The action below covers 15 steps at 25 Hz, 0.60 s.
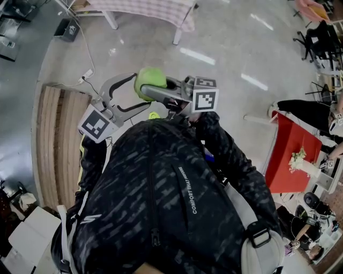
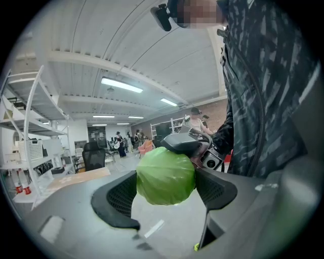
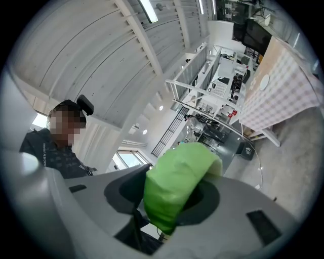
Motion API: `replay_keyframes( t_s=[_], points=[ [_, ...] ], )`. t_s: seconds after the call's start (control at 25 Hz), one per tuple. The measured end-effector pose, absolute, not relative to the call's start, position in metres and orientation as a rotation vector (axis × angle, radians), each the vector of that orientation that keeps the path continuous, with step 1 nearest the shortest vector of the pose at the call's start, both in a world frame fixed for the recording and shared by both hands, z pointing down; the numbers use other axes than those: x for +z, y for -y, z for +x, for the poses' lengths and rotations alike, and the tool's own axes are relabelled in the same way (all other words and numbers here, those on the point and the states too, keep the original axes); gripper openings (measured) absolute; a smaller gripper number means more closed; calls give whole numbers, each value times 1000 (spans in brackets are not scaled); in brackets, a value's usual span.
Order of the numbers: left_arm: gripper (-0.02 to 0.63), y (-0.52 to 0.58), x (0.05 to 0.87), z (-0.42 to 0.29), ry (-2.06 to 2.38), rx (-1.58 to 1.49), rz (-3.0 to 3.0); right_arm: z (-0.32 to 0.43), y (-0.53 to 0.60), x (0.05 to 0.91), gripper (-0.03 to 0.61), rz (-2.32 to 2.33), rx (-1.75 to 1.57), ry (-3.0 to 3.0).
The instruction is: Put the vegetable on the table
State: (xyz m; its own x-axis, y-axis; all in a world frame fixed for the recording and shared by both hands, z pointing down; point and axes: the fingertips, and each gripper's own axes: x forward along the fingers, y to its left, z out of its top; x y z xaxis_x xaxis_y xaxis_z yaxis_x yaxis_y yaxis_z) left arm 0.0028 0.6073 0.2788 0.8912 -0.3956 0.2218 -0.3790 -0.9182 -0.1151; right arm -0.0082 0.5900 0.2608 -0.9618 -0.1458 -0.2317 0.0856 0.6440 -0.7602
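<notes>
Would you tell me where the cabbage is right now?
The cabbage is in mid-air before the person's chest, upper middle of the head view, clamped in the right gripper, with the left gripper's open jaws either side of it.

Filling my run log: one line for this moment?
right gripper: shut on cabbage | left gripper: jaws flank cabbage, grip unclear | cabbage: midair

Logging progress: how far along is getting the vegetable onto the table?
Done: the vegetable is lifted, clamped in the right gripper. In hand: it hangs over the floor, also between the fingers of the left gripper, grip unclear. Left: setting it on a table.
</notes>
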Motion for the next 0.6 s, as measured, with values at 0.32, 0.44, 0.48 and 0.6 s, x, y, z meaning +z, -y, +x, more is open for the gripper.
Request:
replay_keyframes(
  t_s=[0.32, 0.44, 0.48, 0.6],
  points=[
    [364, -612, 284, -1, -597, -376, -2991, -13, -595, 266, 152, -74, -1216, -2609],
    [364, -615, 285, -4, -594, -383, -2990, -16, -598, 266, 152, -73, -1216, -2614],
    [364, -615, 284, -5, -597, -382, -2990, -17, -598, 266, 152, -75, -1215, -2617],
    [365, -615, 285, -7, -602, -386, -2986, -20, -598, 266, 152, -83, -1211, -2634]
  ],
)
